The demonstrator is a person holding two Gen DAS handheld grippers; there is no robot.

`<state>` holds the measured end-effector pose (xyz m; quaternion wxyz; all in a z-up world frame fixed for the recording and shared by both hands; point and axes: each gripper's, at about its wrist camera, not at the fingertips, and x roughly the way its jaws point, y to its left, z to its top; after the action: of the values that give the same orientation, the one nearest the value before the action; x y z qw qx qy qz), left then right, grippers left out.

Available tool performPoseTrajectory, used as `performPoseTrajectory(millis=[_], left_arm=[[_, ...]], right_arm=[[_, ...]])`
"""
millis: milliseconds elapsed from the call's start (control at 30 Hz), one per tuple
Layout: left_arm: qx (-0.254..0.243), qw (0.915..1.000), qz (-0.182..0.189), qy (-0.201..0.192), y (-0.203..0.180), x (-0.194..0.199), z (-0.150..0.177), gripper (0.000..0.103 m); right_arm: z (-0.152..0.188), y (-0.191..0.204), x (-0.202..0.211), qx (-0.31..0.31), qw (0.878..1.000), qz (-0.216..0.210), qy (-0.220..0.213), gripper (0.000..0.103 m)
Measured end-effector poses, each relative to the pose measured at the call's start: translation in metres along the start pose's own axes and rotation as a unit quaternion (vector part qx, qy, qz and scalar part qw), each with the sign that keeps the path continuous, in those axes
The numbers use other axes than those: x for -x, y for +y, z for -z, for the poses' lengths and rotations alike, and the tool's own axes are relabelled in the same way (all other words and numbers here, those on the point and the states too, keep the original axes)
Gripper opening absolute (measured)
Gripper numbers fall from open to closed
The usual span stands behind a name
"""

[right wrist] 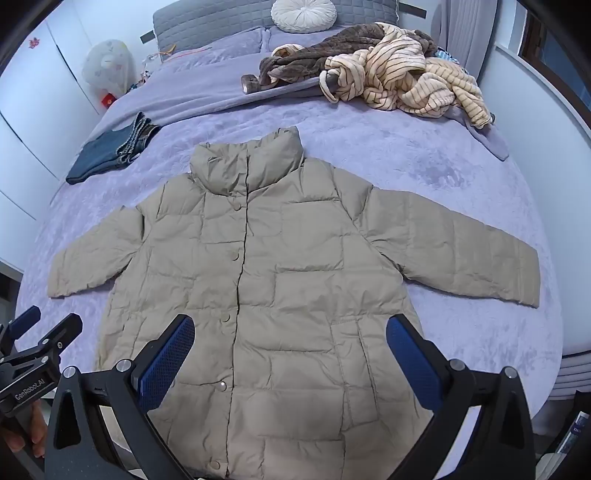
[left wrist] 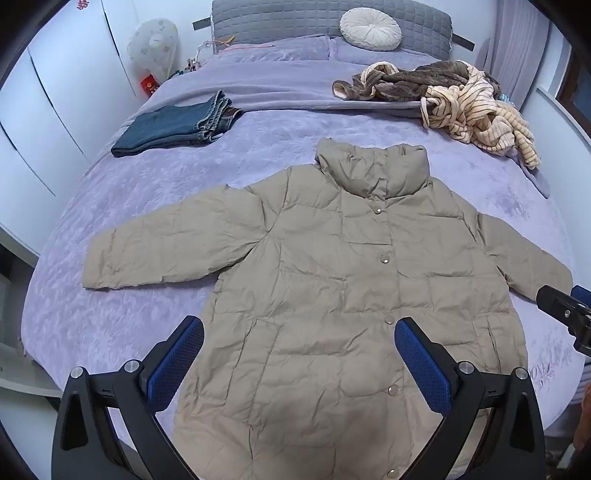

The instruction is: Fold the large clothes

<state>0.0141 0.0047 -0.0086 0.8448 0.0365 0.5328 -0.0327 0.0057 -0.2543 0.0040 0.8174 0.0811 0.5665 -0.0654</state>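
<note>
Two open claws above jacket [left wrist: 332,280]

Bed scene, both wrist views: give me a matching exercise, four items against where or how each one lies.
Things:
1. puffer jacket
2. jeans
3. striped garment
4. round cushion

States:
A. crumpled in a heap, far right of the bed
B. folded, far left of the bed
C. against the grey headboard
D. spread flat, snapped shut, sleeves out

Pairs: 1-D, 2-B, 3-A, 4-C
</note>
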Motion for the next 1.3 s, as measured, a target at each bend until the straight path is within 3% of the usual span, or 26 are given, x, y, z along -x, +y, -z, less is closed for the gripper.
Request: performPoseTrajectory(millis=[1300], left_arm=[[0.007,1.0000,-0.002,0.000,0.0087,0.0045,0.0024,0.103]], right_arm=[[-0.0025,0.0004,-0.0006,0.001,1.000,0.002,-0.002,0.103]])
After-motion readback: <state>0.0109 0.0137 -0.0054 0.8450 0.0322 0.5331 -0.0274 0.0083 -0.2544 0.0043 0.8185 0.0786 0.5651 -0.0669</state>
